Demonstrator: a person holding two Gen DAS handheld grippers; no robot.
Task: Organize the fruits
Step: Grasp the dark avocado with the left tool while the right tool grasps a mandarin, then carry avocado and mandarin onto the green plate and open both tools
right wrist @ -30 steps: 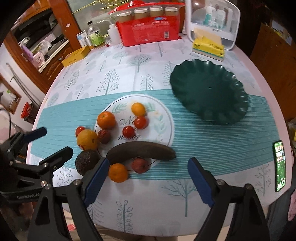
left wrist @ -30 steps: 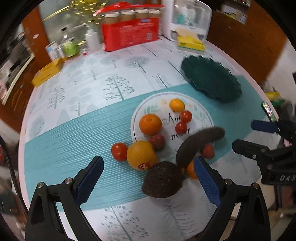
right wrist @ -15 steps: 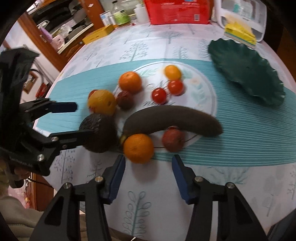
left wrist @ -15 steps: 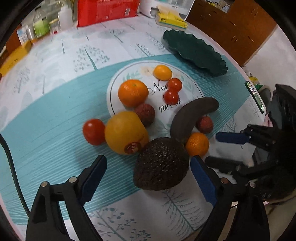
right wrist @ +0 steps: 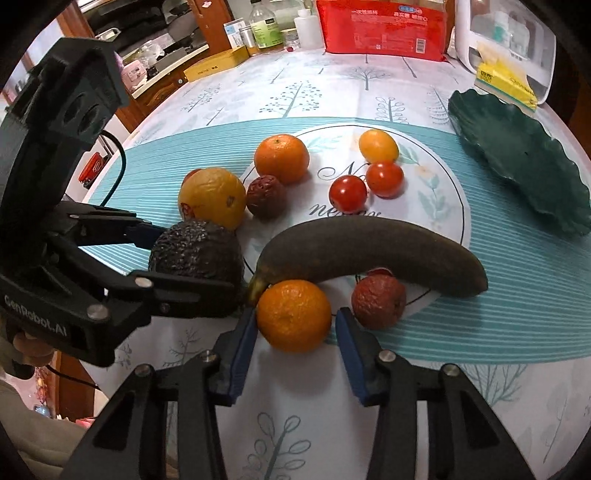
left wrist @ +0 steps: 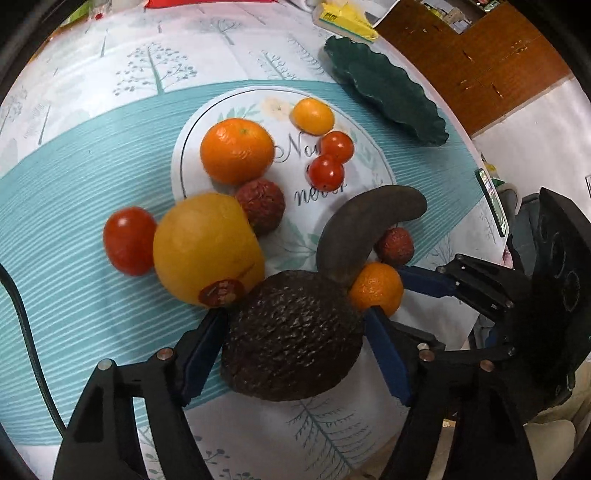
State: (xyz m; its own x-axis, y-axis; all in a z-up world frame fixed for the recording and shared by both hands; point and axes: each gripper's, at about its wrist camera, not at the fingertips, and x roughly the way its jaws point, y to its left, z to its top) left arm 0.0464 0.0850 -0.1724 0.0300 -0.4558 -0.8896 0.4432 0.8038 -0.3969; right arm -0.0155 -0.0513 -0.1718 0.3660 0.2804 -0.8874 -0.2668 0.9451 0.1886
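A dark bumpy avocado [left wrist: 291, 332] lies on the tablecloth between the blue pads of my left gripper [left wrist: 293, 315]. Its jaws are closing and stand close against the avocado's sides. A small orange [right wrist: 293, 317] sits between the pads of my right gripper [right wrist: 295, 314], whose jaws are also closing, with a thin gap still showing on the right side. A blackened banana [right wrist: 369, 251] curves just behind both fruits. The scalloped green plate [right wrist: 517, 162] stands bare at the far right.
On the round printed mat [right wrist: 436, 206] lie a bigger orange [right wrist: 280, 157], a yellow citrus [right wrist: 212, 197], cherry tomatoes [right wrist: 349, 192] and wrinkled red fruits [right wrist: 378, 301]. A red box [right wrist: 380, 26], bottles and a white appliance line the far edge. A phone [left wrist: 493, 199] lies at the right edge.
Both grippers came down and tilted toward the fruit. The left jaws narrowed around the avocado; the right jaws narrowed around the small orange.
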